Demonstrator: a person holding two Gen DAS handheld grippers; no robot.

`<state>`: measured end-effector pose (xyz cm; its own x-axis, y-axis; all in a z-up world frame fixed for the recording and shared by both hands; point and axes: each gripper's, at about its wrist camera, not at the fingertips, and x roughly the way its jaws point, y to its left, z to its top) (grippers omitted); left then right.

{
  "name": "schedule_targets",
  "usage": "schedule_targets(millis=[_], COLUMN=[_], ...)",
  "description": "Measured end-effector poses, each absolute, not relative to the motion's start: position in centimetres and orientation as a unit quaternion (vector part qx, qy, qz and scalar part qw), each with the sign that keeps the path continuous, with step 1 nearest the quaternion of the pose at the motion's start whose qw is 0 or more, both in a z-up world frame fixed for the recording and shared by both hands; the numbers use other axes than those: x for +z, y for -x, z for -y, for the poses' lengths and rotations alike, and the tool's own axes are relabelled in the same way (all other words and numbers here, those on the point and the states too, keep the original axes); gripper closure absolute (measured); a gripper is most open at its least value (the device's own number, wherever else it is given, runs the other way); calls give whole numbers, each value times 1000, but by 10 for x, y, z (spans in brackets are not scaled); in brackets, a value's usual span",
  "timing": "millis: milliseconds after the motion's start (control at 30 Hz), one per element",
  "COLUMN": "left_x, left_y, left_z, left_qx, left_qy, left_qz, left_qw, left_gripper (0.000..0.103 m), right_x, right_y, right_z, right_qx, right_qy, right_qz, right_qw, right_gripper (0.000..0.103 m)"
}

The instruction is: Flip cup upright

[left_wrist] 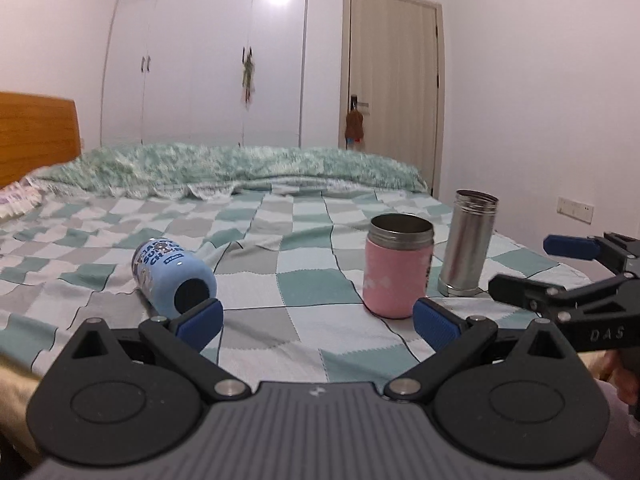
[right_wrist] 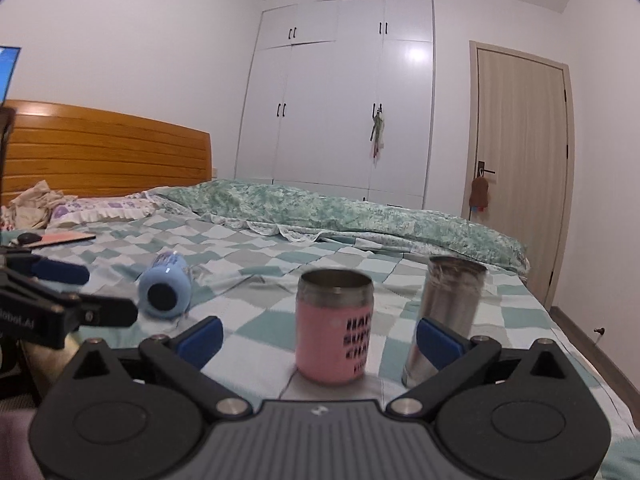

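Left gripper spread wide, grasping nothing; right gripper likewise released and empty, both hovering over the near edge of the checked bedspread. Ahead of the right gripper's right finger: steel tumbler, upright. Between its fingers, just beyond the tips: pink cup, upright, mouth up. Ahead-left of the left gripper's left finger: blue cup, lying on its side, opening toward the gripper.

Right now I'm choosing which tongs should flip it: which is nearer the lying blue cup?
Left. The left tongs sit just before the blue cup, one pad by its mouth; the right tongs face the pink cup.
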<state>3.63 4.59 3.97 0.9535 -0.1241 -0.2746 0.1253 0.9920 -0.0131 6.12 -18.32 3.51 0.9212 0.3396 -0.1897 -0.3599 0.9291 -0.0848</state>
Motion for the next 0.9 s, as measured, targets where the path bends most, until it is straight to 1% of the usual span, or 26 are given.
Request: schedule_targets(millis=[233, 333, 467, 900], left_x=[7, -4, -3, -5], left_y=[-13, -10, -11, -10], left_z=[-28, -20, -23, -23], left_qx=[-41, -26, -24, -25], left_qy=[10, -2, 4, 6], left_qz=[-105, -96, -92, -91], left_qw=[994, 995, 995, 996], left_gripper=[0, 0, 0, 0], right_x=[3, -4, -4, -5], right_y=[-25, -18, -14, -16], right_z=[196, 200, 207, 207], right_qx=[165, 158, 156, 155], right_qy=[64, 62, 60, 53], right_qz=[-54, -42, -30, -30], right_qw=[983, 985, 986, 986], right_gripper=[0, 0, 0, 0])
